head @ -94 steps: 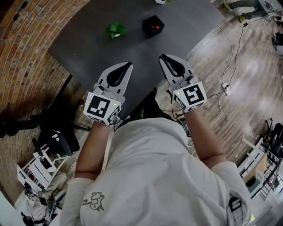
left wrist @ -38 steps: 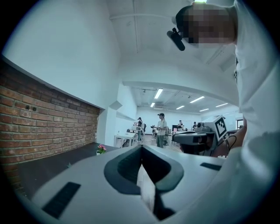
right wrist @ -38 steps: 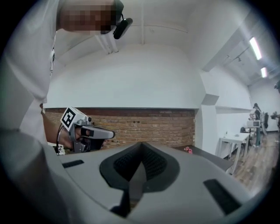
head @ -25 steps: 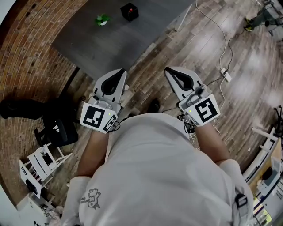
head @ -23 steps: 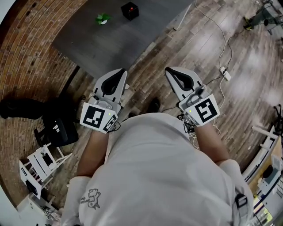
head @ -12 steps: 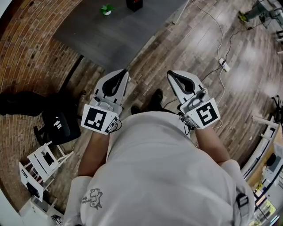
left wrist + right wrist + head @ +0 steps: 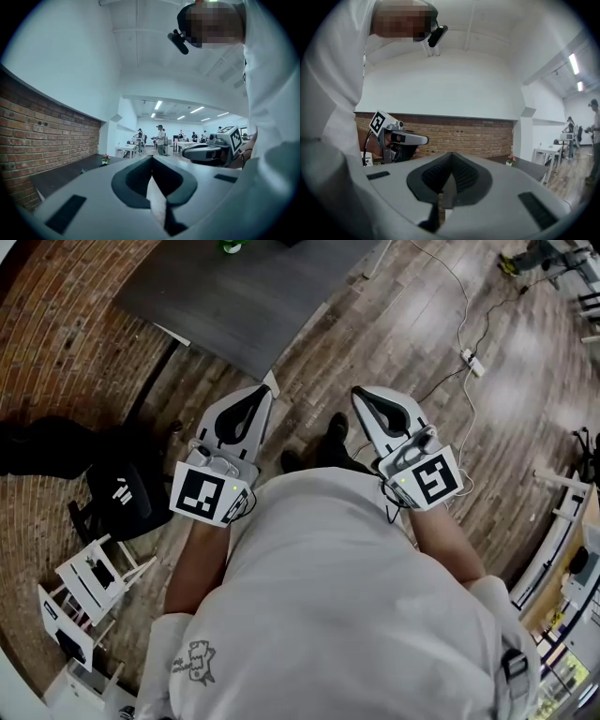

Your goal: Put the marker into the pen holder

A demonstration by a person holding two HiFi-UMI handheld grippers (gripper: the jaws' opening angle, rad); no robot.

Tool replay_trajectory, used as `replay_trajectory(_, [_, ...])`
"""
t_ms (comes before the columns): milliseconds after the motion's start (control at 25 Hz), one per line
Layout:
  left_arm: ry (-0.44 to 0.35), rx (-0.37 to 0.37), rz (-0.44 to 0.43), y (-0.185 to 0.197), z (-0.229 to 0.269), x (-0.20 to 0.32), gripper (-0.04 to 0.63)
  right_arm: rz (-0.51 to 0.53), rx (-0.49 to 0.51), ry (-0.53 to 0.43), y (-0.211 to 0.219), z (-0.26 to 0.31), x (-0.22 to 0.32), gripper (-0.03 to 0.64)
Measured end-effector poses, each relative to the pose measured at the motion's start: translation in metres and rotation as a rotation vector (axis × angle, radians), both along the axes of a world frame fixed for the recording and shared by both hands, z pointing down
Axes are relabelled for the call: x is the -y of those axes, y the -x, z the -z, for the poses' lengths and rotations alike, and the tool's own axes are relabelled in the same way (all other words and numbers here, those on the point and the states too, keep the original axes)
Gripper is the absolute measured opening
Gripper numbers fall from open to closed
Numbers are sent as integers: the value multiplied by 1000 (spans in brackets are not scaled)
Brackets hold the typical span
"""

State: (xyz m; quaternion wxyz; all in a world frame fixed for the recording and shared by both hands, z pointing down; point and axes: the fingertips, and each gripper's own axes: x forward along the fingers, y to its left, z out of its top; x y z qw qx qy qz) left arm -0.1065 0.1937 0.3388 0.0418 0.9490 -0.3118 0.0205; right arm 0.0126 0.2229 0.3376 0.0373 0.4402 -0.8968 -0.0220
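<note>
**Grippers shut and empty, short of the table**

Plank floor fills most of the head view, with a dark table at the top beside a brick wall. The left gripper and right gripper are held side by side in front of the person's chest, both aimed toward the table. A plant sits on the table at the frame's top edge. Neither marker nor pen holder can be made out. If they are on the table, they lie past the plant, out of frame.

The left gripper view shows its jaws pressed together with nothing between them. The table lies low to the left, carrying the plant.

The right gripper view shows its jaws likewise clamped on nothing. The table and plant sit low to the right, and the left gripper is opposite them.

By the head view, the table stands ahead and left of the pair, and the left gripper is nearer its near corner. How the marker's long axis lies cannot be told.
</note>
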Motion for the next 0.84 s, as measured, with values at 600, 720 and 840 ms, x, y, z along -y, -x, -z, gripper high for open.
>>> replay_trajectory(600, [-22,-14,-15,29,6,-6,11,-27,-25,-43,30,13,-6,5])
replay_trajectory(720, [-21,-18,-17,30,6,-6,11,-29,-30,-44,32,14,-6,5])
replay_trajectory(840, [-17,-20,-20,32,6,-6,11,-32,-34,-39,35,13,-6,5])
